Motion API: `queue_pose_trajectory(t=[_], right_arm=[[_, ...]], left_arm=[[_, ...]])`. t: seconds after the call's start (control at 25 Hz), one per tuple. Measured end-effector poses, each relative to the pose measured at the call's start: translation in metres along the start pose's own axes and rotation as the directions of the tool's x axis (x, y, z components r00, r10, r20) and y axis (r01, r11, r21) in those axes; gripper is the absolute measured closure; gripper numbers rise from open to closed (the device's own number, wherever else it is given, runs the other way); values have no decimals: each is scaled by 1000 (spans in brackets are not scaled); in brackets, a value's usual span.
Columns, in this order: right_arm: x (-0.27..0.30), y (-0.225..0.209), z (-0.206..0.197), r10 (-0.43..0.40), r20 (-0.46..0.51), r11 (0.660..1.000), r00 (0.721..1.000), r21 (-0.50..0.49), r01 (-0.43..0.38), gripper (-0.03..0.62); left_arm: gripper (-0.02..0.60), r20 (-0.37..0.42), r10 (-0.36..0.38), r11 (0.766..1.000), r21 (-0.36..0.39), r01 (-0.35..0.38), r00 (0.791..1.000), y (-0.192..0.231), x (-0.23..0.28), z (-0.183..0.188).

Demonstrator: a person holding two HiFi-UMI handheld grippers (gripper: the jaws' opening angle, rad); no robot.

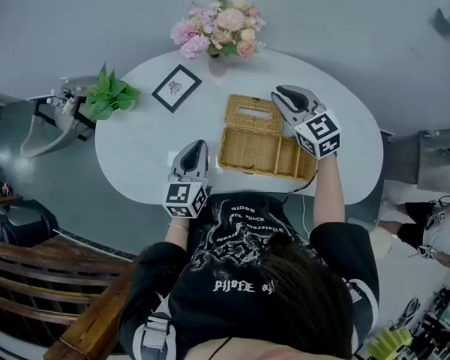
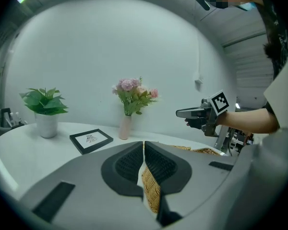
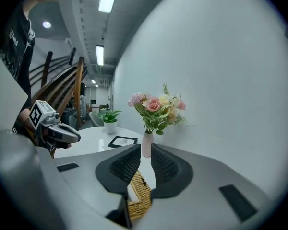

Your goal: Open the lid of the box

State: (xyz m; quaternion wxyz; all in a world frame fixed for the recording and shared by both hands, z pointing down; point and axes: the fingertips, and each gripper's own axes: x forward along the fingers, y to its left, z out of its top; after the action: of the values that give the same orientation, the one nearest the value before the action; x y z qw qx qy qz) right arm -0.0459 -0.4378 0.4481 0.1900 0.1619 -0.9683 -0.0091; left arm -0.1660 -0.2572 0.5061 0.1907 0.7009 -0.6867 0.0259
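Note:
A wicker box point(image 1: 259, 170) stands open in the middle of the white round table point(image 1: 135, 152). Its lid point(image 1: 251, 114) lies folded back on the far side. My left gripper point(image 1: 193, 147) hovers just left of the box's near left corner, shut and empty; in its own view point(image 2: 144, 150) the pads touch and wicker point(image 2: 151, 191) shows below them. Over the lid's right end is my right gripper point(image 1: 283, 96), raised off the table. In the right gripper view point(image 3: 146, 152) its jaws stand narrowly open around nothing, with the wicker point(image 3: 139, 196) underneath.
A vase of pink flowers point(image 1: 219, 30) stands at the table's far edge, with a black picture frame point(image 1: 176, 87) and a small potted plant point(image 1: 109, 94) at the far left. A grey chair point(image 1: 49, 126) is left of the table, and a wooden bench point(image 1: 52, 276) lies near left.

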Motion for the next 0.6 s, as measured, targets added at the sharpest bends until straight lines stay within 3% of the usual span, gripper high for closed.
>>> queue_pose_trajectory(t=[0.28,0.6], right_arm=[[-32,35,2,-211,59,976,976,70,207,508],[-47,77,-24,-327,59,934,943,170,313,522]], left_arm=[[554,28,-109,991,76,106,994,-4,1,20],[554,42,-203,975,105,197,978,-18,6,23]])
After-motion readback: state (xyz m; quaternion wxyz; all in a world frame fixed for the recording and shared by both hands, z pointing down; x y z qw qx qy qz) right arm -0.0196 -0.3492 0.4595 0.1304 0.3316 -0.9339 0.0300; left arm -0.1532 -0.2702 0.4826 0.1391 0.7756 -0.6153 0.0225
